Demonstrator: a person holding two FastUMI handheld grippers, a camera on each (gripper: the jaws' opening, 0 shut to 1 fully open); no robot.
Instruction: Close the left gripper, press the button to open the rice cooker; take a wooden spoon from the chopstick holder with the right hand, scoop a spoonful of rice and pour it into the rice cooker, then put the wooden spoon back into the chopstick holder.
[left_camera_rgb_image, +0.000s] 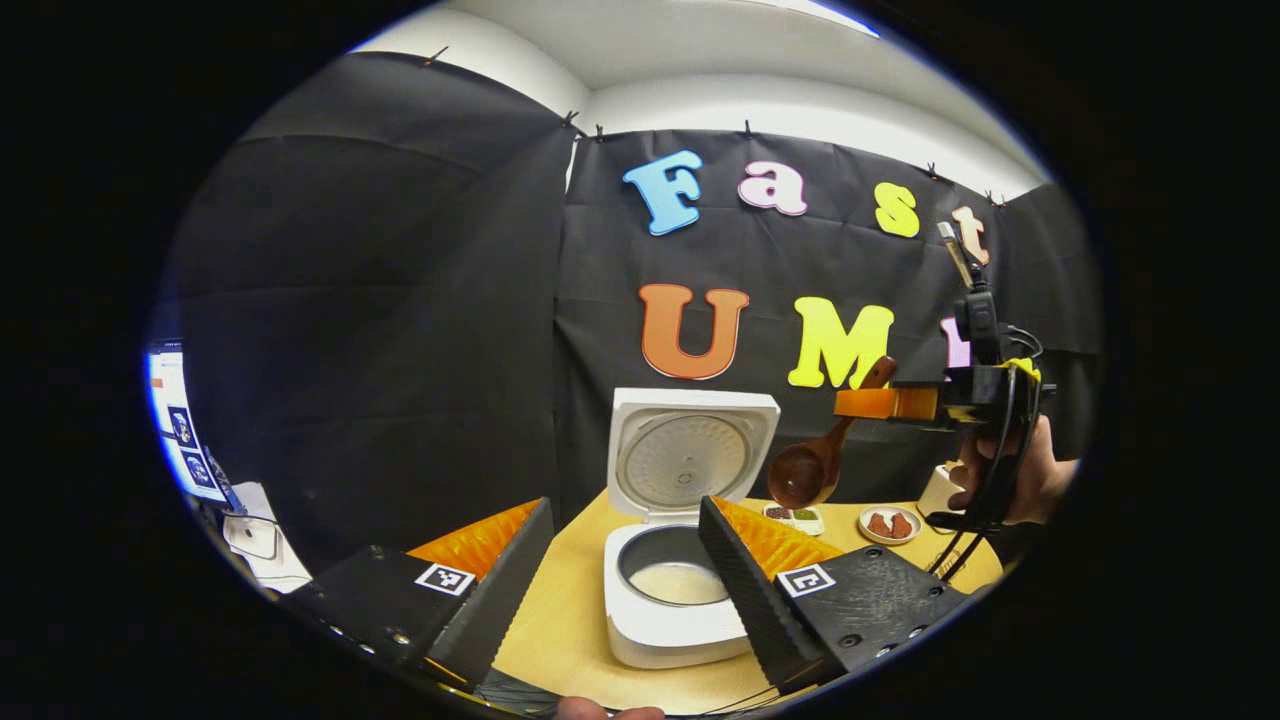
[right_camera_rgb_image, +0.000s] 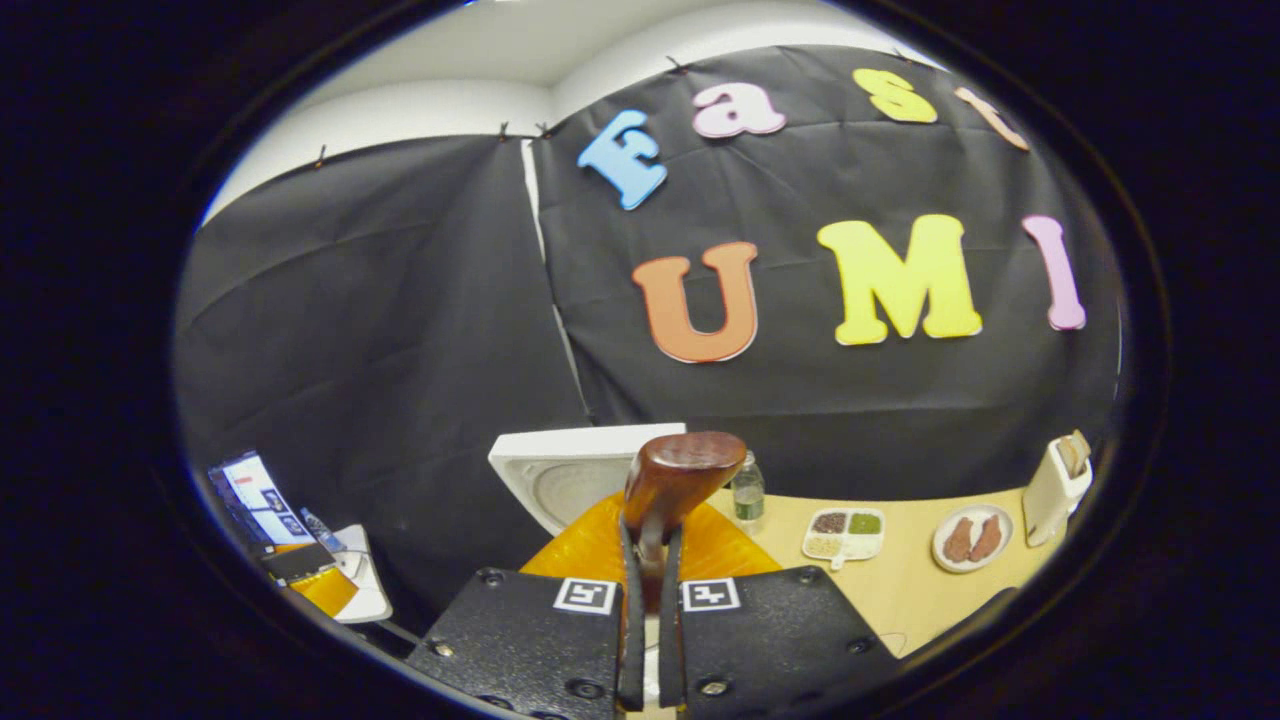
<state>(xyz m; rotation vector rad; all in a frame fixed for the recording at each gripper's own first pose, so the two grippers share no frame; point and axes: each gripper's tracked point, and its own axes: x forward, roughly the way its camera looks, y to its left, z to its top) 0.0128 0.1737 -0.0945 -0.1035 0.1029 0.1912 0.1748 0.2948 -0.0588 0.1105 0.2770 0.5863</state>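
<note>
Both pictures are bright enough and mostly sharp. Light comes from above, where the ceiling (left_camera_rgb_image: 700, 50) glows white. The black cloth wall (right_camera_rgb_image: 400, 300) stays dark. Straight lines bend near the round edges. The screen (left_camera_rgb_image: 175, 420) at the side shines and looks blurry.

From my position, a divided dish (right_camera_rgb_image: 843, 533) with brown, green and pale fillings sits on the wooden table (right_camera_rgb_image: 900, 590), near its back edge. Just beside it lies a round plate (right_camera_rgb_image: 971, 538) carrying two reddish-brown pieces. A small clear bottle (right_camera_rgb_image: 747, 490) stands upright at the back edge. A lit screen (left_camera_rgb_image: 182, 425) stands off the table's left side.
</note>
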